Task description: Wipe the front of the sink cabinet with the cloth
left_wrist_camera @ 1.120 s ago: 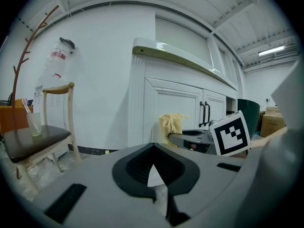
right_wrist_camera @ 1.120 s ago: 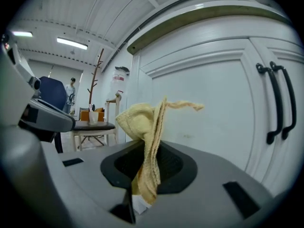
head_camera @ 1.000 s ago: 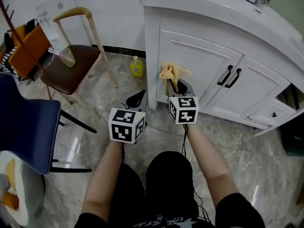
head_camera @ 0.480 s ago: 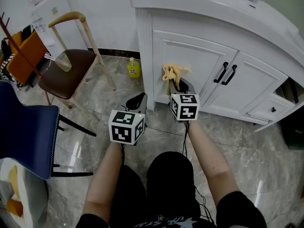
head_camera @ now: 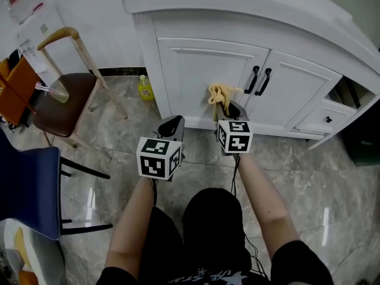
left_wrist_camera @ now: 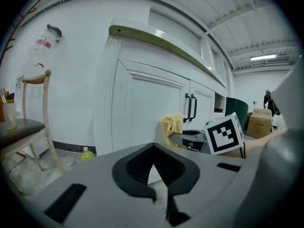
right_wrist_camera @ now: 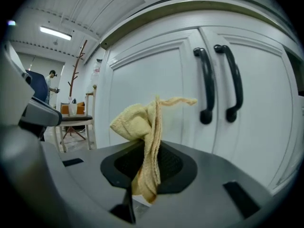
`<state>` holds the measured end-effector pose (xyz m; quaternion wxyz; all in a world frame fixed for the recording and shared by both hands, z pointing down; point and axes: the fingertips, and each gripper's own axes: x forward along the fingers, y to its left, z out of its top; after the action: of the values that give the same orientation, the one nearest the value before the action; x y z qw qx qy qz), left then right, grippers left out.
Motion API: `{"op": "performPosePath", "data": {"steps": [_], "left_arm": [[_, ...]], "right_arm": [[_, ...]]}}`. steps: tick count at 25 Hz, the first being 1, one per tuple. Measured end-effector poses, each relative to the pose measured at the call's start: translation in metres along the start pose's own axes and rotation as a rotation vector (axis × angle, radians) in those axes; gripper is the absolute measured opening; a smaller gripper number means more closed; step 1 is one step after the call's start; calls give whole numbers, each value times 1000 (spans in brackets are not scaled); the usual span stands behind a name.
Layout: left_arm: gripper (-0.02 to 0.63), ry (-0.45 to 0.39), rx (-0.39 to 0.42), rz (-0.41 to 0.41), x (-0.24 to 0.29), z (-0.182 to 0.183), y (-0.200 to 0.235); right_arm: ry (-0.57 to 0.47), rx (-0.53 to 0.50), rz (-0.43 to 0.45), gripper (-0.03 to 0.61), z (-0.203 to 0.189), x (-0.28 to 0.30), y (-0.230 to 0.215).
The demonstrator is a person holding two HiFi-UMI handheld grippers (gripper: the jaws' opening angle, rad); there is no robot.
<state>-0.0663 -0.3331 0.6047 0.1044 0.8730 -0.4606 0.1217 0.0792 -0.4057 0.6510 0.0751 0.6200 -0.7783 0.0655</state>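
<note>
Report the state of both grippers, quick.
Left gripper: closed, nothing in it.
Right gripper: closed on the cloth.

- Wooden chair [head_camera: 77, 52], brown seat, far left.
- Clear cup [head_camera: 57, 92], standing on that seat (contents too small to tell).
- Yellow bottle [head_camera: 145, 88], upright on the floor near the white wall [head_camera: 101, 28].
- Blue chair [head_camera: 27, 189], near left.
- Orange object [head_camera: 13, 88], left edge.
- Grey marbled floor [head_camera: 332, 177].
- Dark green container [head_camera: 363, 135], right edge.

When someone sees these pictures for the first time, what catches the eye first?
The yellow cloth, pinched in the right gripper, stands out against the white sink cabinet, just left of its two black door handles. The left gripper hangs beside it, jaws shut on nothing.
</note>
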Motion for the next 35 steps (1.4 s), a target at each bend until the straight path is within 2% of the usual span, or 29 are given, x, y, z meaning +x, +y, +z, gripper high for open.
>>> {"op": "performPosePath", "data": {"steps": [6,10,15,24,30,35], "left_arm": [[14,15,5,-46,19,-7,-24],[14,18,-5,-38,22,-13,-21],[14,37,8,31,12,-32,10],[14,85,-58,177,-14,-75,79],[14,95,-80,210,-23,-87,94],[14,100,-71,216,-23,-89,96]], "right_arm": [[10,31,-88,81,-15,-24,-52],[10,22,-95,81,-21,-33,-55],[13,-36,21,81,-31,-18,-7],[17,-99,222,81,-63,36,97],[24,-64,271,81,-80,62,138],[19,-53,266,80,-86,78,147]]}}
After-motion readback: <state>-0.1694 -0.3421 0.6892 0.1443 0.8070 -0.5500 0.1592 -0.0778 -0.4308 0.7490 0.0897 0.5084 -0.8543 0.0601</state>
